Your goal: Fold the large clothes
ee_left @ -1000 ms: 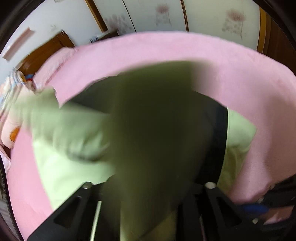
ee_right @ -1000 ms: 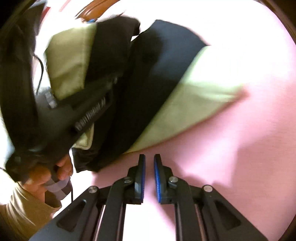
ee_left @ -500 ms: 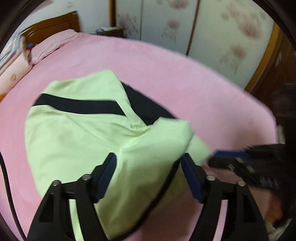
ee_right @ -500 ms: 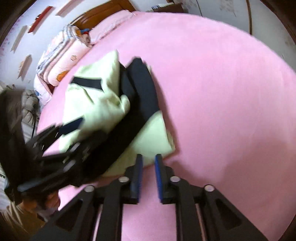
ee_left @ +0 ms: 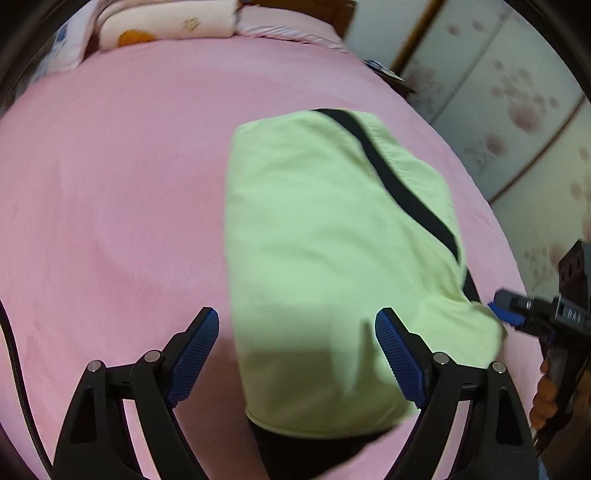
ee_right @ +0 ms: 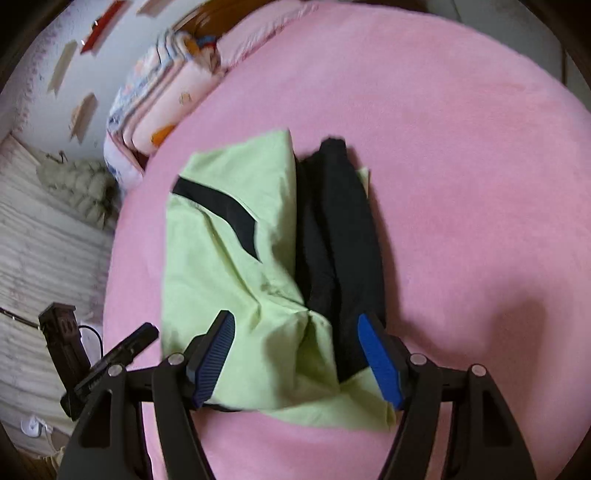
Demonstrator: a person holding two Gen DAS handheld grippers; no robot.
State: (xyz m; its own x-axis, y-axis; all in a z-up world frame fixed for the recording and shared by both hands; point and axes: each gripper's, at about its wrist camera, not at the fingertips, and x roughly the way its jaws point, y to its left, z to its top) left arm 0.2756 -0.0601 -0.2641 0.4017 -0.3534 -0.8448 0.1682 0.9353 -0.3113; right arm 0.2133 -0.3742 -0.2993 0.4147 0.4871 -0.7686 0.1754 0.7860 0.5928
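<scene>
1. Garment (ee_left: 332, 258) lies folded on the bed (ee_left: 110, 203), flat on the cover; bare bed on all sides of it.
2. Left wrist view: left gripper (ee_left: 297, 354) above the garment's near edge; its left finger over bare bed, its right finger over the cloth. Jaws opening, pads not pressing the cloth.
3. Same view: right gripper (ee_left: 506, 314) at the garment's right corner, a hand (ee_left: 545, 391) on its handle at the right edge.
4. Pillows (ee_left: 166, 26) at the far end of the bed, behind the garment.
5. Right wrist view: right gripper (ee_right: 295, 360) above the garment's (ee_right: 229, 258) near end, jaws opening, cloth below between the fingers, untouched. Left gripper (ee_right: 125, 347) left of the garment.
</scene>
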